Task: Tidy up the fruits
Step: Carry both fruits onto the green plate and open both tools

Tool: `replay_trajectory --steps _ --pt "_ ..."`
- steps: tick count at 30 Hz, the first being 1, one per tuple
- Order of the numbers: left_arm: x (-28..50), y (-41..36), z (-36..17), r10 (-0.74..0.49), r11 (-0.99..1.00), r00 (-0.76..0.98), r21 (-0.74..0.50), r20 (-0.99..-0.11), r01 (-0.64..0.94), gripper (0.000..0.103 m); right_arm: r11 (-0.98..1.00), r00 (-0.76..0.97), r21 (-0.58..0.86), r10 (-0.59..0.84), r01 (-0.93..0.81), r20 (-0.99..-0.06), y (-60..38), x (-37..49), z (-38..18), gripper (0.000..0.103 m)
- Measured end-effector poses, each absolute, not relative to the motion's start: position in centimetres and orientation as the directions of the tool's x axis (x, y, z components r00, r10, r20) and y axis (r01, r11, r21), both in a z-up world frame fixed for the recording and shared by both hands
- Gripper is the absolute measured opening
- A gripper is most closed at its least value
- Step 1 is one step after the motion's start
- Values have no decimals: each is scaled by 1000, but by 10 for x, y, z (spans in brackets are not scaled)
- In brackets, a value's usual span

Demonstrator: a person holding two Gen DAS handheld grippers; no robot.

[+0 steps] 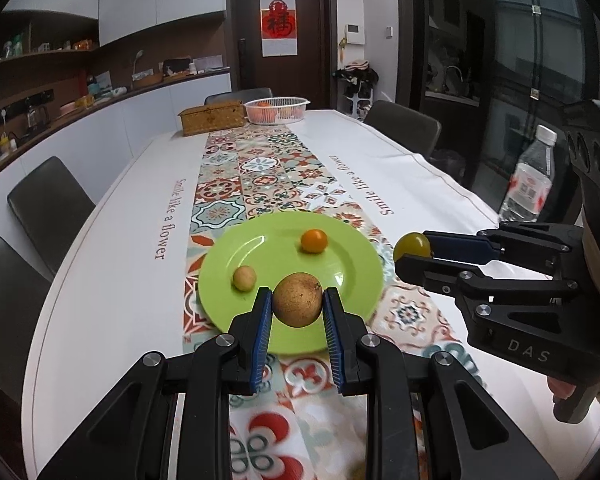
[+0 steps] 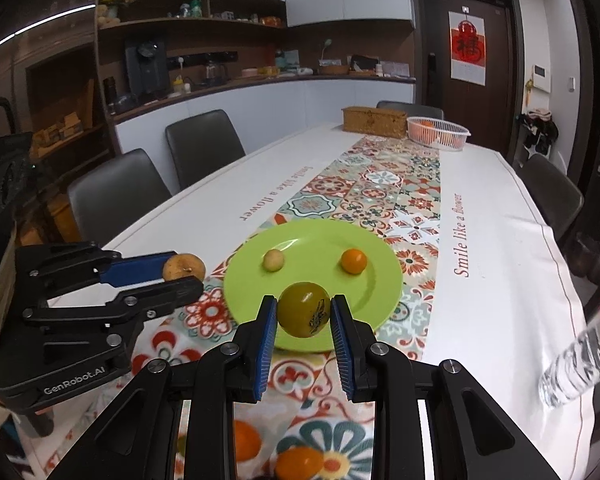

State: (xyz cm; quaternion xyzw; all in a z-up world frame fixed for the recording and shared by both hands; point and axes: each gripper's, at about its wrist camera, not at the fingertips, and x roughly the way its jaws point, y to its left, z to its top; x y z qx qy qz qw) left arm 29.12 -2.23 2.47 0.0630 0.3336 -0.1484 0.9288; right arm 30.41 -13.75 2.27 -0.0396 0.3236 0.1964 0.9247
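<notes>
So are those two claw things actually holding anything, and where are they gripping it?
Yes. The left hand-held gripper pinches a round brown fruit across its middle; the right hand-held gripper pinches a yellow-green fruit likewise.

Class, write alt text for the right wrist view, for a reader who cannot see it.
The right gripper holds a yellow-green fruit above the near edge of a green plate bearing a small orange fruit and a pale round fruit. At left, the left gripper holds a brown fruit.

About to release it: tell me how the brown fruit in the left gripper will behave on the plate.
The brown fruit looks round, so it will likely roll on the smooth green plate. Its matte skin probably grips the left hand-held gripper well. It seems firm.
</notes>
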Motion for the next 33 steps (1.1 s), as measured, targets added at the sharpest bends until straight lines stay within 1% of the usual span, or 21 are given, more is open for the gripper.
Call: replay_trajectory --steps 9,14,21,26,27,29,30,33 --pt "337 -14 2 -222 953 679 -10 -700 302 26 923 655 55 310 -380 -689 -130 351 -2 28" --pt "358 -11 -14 -228 956 634 -46 -739 290 26 924 625 46 293 -379 -724 -126 373 -16 28" --pt "376 -8 -26 -238 957 598 -81 -766 277 26 926 590 53 281 -374 -757 -122 393 -29 28" --pt "382 -10 -30 -224 959 588 -70 -777 273 26 929 575 61 276 -365 -770 -122 400 -36 28" --pt "381 -11 -30 -209 962 592 -54 -778 269 27 930 575 59 273 -362 -771 -122 402 -36 29" --pt "379 -12 -28 -191 963 606 -27 -772 268 33 934 580 49 260 -354 -772 -123 402 -36 32" --pt "377 -12 -27 -181 963 613 -14 -769 268 34 938 586 44 251 -344 -770 -124 400 -36 36" --pt "368 -11 -22 -167 965 625 6 -762 264 34 941 597 43 247 -335 -763 -128 395 -32 37"
